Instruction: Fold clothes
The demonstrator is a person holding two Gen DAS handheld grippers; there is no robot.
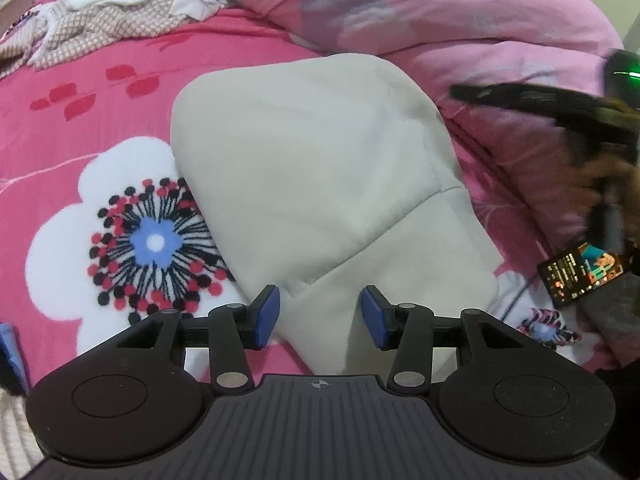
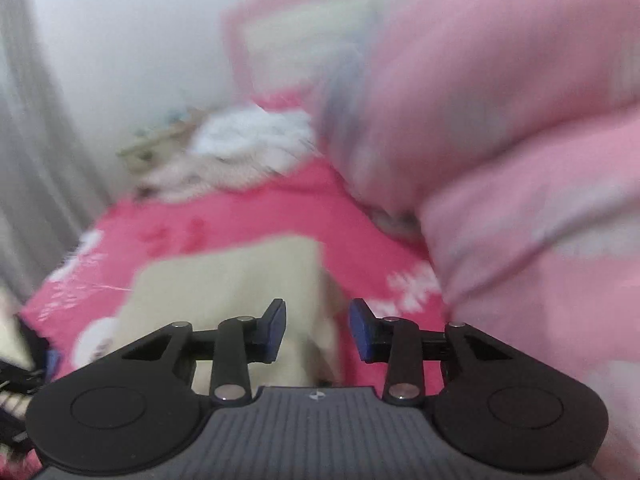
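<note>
Looking like the fold's basically done, since the pale grey garment lies doubled flat on the pink bedspread beside the quilt, with the left gripper and right gripper both spread, pinching nothing.

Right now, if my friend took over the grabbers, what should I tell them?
Left gripper: open, empty, hovering over the near end of the pale folded garment.
Right gripper: open, empty; its view is blurred.
The garment lies folded on the pink bedsheet, beside the pink quilt.
Done: this piece looks folded.
Left: the heap of unfolded clothes at the far end, probably next.
</note>
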